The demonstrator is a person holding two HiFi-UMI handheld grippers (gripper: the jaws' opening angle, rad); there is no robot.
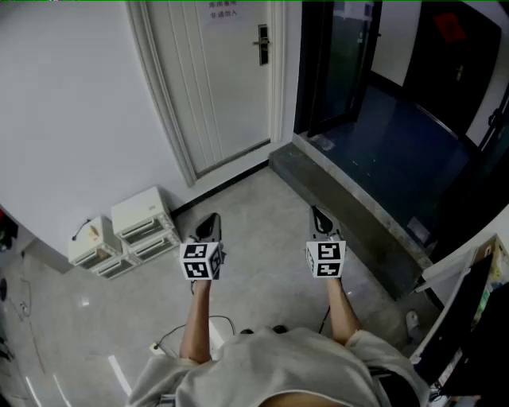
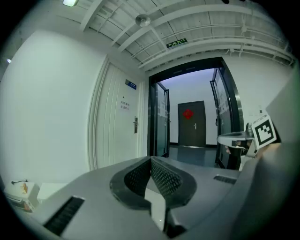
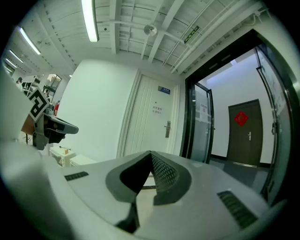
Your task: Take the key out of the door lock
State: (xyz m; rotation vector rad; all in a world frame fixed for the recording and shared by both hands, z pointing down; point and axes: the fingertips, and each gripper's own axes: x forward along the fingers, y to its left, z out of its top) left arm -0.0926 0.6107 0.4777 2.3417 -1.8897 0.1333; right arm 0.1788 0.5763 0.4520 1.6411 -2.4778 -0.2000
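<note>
The person stands in a hallway and holds both claws out level, side by side and a little apart. The left claw (image 1: 208, 226) is clenched, its two pads meet at the tip and nothing is between them. The right claw (image 1: 320, 221) is clenched in the same way and is also empty.

The white door (image 1: 231, 79) is well apart from both claws, at the far end of the grey floor (image 1: 262, 207). Its lock (image 1: 262, 44), a dark plate with a handle, sits at the door's right edge, and a paper notice (image 1: 223, 9) hangs above it. The key is too small to make out in any view, so I cannot tell if it is in the lock.

Between the claws and the door lies the floor. To the left, white boxes (image 1: 143, 216) stand against the wall (image 1: 71, 119), near the left claw. To the right, a dark stone step (image 1: 350, 211) runs from the door frame toward the person, just beside the right claw. Beyond the step an open glass door (image 1: 338, 56) leads to a dark corridor, where a dark door with a red sign (image 1: 449, 28) is closed. Thin cables (image 1: 171, 338) lie on the floor near the person's left arm.
</note>
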